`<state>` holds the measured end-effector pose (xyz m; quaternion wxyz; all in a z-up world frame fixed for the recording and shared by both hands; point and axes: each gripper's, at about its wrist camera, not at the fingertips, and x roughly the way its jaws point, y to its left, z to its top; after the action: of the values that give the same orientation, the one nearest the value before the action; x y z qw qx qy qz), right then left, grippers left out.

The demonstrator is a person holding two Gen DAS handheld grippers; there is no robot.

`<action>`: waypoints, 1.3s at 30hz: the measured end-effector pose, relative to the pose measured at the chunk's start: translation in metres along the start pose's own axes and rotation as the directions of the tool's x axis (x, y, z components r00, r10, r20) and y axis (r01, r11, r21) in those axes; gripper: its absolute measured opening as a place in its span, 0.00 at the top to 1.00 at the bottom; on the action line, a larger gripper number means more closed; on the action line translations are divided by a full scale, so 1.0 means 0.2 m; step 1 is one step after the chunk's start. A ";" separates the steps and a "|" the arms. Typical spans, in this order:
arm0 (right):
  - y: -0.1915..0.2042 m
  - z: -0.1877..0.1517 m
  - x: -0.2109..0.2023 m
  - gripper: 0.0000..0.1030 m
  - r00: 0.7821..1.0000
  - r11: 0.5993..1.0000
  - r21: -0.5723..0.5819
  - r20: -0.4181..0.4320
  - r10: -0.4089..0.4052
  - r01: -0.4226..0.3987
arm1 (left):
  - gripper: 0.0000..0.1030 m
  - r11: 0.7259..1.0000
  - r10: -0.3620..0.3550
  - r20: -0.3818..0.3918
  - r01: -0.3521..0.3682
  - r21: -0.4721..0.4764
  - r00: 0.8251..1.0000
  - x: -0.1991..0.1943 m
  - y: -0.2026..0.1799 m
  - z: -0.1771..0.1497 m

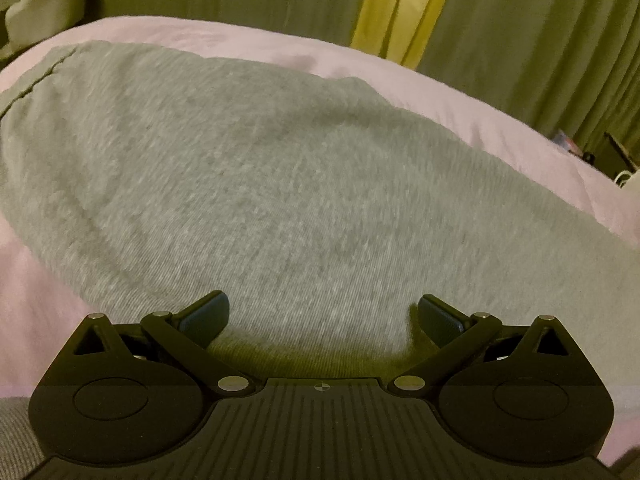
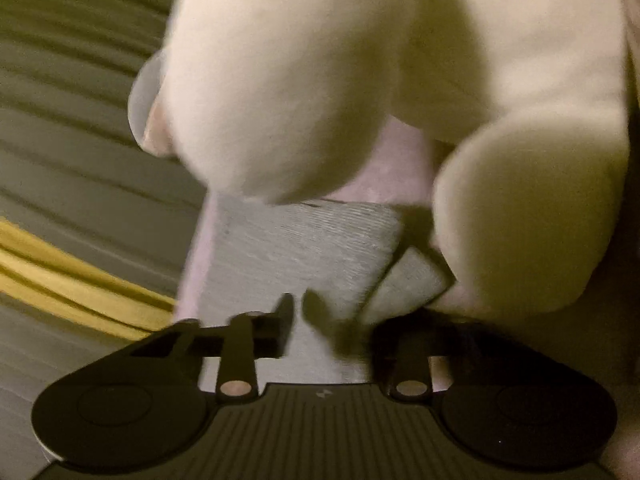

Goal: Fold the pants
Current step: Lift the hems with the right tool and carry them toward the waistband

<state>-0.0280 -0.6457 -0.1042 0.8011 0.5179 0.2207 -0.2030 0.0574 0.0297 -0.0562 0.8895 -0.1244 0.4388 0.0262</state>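
Left wrist view is showing the left tool (image 1: 323, 314) hanging wide open over the grey pants (image 1: 280, 184), which are lying flat on the pink bed (image 1: 500, 120). The right tool (image 2: 298, 310) is pinching a pants (image 2: 304, 240) fold, fingers almost together, under cream cushions (image 2: 288, 80).

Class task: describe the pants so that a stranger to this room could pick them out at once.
Find the bed with the pale pink cover in front of the green curtains. The pants lie spread across it, a broad grey knit. Nothing else on the bed is grey and ribbed.
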 end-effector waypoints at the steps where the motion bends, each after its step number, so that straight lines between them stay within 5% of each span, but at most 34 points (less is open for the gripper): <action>1: 0.04 -0.01 0.00 0.87 1.000 0.998 -0.065 -0.003 -0.022 0.022 | 0.00 1.000 -0.007 0.001 0.007 -0.010 1.000 0.00 0.01 0.00; 6: 0.19 -0.02 -0.01 0.90 0.999 0.976 -0.214 0.013 -0.041 0.042 | 0.00 0.995 -0.052 0.003 0.052 -0.084 0.999 -0.04 0.06 0.02; 10: 0.48 -0.07 -0.15 0.91 0.998 0.901 -0.432 0.041 0.055 -0.032 | 0.00 0.982 -0.082 0.023 0.084 -0.168 0.996 -0.10 0.12 0.03; 13: 0.87 -0.25 -0.20 0.91 0.983 0.726 -0.669 -0.041 0.178 -0.159 | 0.00 0.971 -0.054 0.063 0.067 -0.229 0.997 -0.15 0.17 0.04; 16: 1.15 -0.59 -0.26 0.91 0.939 0.504 -0.798 -0.224 0.262 -0.331 | 0.00 0.962 0.006 0.132 0.031 -0.270 0.991 -0.21 0.22 0.06; 18: 1.27 -0.86 -0.23 0.91 0.895 0.367 -0.821 -0.361 0.261 -0.438 | 0.00 0.957 0.036 0.185 0.020 -0.290 0.982 -0.26 0.25 0.06; 22: 1.33 -1.40 -0.04 0.90 0.842 0.200 -0.818 -0.528 0.111 -0.539 | 0.00 0.961 0.070 0.219 -0.007 -0.277 0.973 -0.27 0.26 0.05; 26: 1.22 -1.70 0.11 0.88 0.826 0.184 -0.825 -0.556 -0.094 -0.534 | 0.00 0.959 0.036 0.168 0.013 -0.284 0.985 -0.21 0.27 0.06; 28: 1.24 -1.72 0.12 0.88 0.838 0.166 -0.836 -0.540 -0.082 -0.522 | 0.00 0.959 0.020 0.172 0.030 -0.282 0.985 -0.20 0.28 0.06; 31: 1.17 -1.62 -0.01 0.88 0.838 0.225 -0.823 -0.544 -0.049 -0.521 | 0.00 0.951 -0.020 0.179 0.074 -0.300 0.984 -0.17 0.30 0.06; 34: 1.13 -1.60 -0.03 0.88 0.845 0.243 -0.820 -0.535 -0.004 -0.518 | 0.00 0.938 -0.037 0.169 0.093 -0.334 0.985 -0.15 0.32 0.05; 37: 1.13 -1.62 -0.06 0.76 0.830 0.220 -0.812 -0.557 -0.018 -0.540 | 0.00 0.934 -0.050 0.170 0.106 -0.341 0.984 -0.15 0.33 0.06; 39: 1.13 -1.66 -0.04 0.67 0.793 0.199 -0.786 -0.606 -0.063 -0.585 | 0.00 0.933 -0.052 0.171 0.108 -0.342 0.984 -0.16 0.33 0.05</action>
<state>0.0432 -0.2532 -0.0541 0.8742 -0.0159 0.4042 0.2686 0.0363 0.0989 -0.0386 0.8856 -0.2961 0.3494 0.0774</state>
